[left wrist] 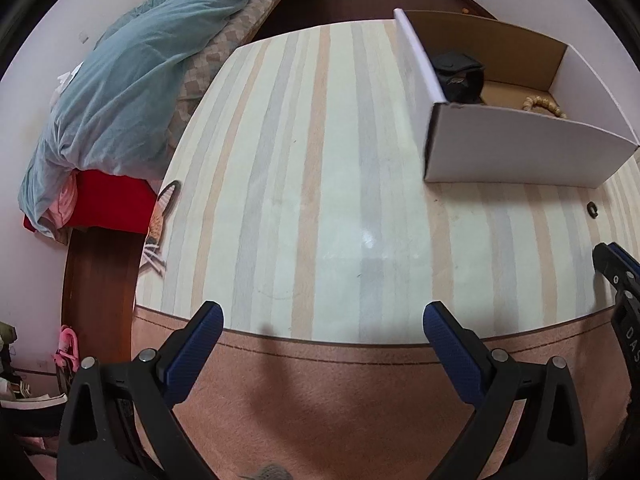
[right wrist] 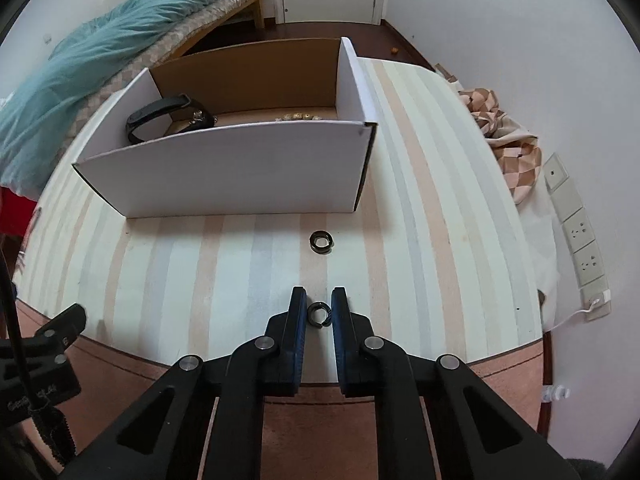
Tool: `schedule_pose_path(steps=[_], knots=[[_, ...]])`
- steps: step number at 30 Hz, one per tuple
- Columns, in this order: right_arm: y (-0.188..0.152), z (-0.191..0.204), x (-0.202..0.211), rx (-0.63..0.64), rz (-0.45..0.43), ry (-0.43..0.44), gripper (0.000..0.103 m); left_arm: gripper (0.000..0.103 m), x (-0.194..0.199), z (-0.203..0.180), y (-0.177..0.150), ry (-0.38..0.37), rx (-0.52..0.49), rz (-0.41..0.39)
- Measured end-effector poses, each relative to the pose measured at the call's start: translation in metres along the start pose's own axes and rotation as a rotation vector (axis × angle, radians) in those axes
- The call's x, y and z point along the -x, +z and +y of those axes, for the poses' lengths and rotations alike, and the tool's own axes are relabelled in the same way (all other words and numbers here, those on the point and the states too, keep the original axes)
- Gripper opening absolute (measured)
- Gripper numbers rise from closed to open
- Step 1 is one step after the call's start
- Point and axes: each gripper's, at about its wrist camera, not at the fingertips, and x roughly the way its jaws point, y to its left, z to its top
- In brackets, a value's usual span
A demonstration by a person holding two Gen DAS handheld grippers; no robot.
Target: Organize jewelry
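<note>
Right wrist view, right tongs (right wrist: 319, 300) low over table, nearly together around black ring (right wrist: 319, 314), left tongs (left wrist: 320, 316) wide apart.

The white box's near wall (right wrist: 240, 168) hides the lower part of a black band (right wrist: 160, 118) and most of a bead bracelet (right wrist: 298, 117) inside. In the left wrist view, the right tongs (left wrist: 618, 280) are cut off by the frame's edge, and a small dark ring (left wrist: 591, 209) is too small to make out.
</note>
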Motion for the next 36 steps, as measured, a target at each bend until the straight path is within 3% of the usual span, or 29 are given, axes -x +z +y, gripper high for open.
schedule_pose_path(steps=[3, 9, 16, 20, 22, 26, 29, 33, 35, 36], knots=[[0.002, -0.023, 0.012, -0.063, -0.028, 0.005, 0.013, 0.102, 0.007, -0.013, 0.006, -0.024, -0.015, -0.02], [0.013, -0.081, 0.033, -0.197, -0.082, -0.018, 0.013, 0.102, 0.023, -0.061, 0.02, -0.142, -0.05, -0.06], [0.018, -0.127, 0.03, -0.275, -0.076, -0.06, 0.013, 0.101, 0.036, -0.124, 0.035, -0.293, -0.102, -0.108], [0.019, -0.14, 0.023, -0.302, -0.065, -0.055, 0.013, 0.082, 0.037, -0.149, 0.044, -0.316, -0.145, -0.126], [0.02, -0.144, 0.021, -0.309, -0.068, -0.054, 0.013, 0.078, 0.032, -0.158, 0.048, -0.314, -0.165, -0.121], [0.021, -0.146, 0.021, -0.317, -0.077, -0.05, 0.013, 0.061, 0.027, -0.172, 0.048, -0.304, -0.19, -0.114], [0.023, -0.145, 0.022, -0.316, -0.082, -0.045, 0.013, 0.042, 0.022, -0.176, 0.048, -0.305, -0.202, -0.106], [0.026, -0.14, 0.022, -0.3, -0.088, -0.046, 0.013, 0.032, 0.02, -0.174, 0.05, -0.325, -0.185, -0.118], [0.027, -0.14, 0.023, -0.298, -0.088, -0.044, 0.013, 0.017, 0.02, -0.174, 0.051, -0.327, -0.185, -0.126], [0.027, -0.139, 0.023, -0.294, -0.089, -0.044, 0.013, 0.015, 0.02, -0.175, 0.051, -0.33, -0.186, -0.127]])
